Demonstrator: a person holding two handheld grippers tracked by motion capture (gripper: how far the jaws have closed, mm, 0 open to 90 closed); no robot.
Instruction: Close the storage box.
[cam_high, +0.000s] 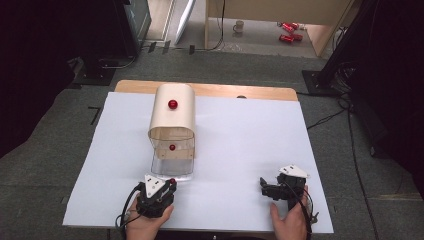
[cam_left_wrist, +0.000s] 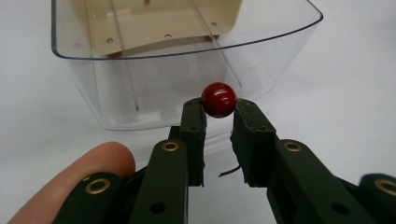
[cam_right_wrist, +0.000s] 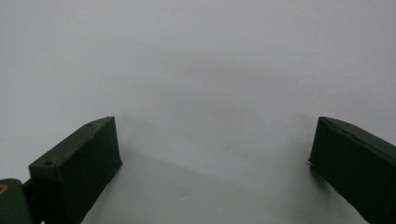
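Observation:
A cream box with a rounded top stands on the white sheet, a red knob on its top. A clear plastic drawer sticks out of its front toward me; its curved rim is close ahead in the left gripper view. My left gripper is shut on a small red ball knob at the drawer's front wall, pinched between the jaw tips of the left gripper. My right gripper rests open on the sheet at the right, and nothing lies between the wide-apart jaws of that right gripper.
A second red knob shows inside the box's open front. The table's wooden edge runs along the back. Beyond it on the floor are a mug, red cans and black stands at both sides.

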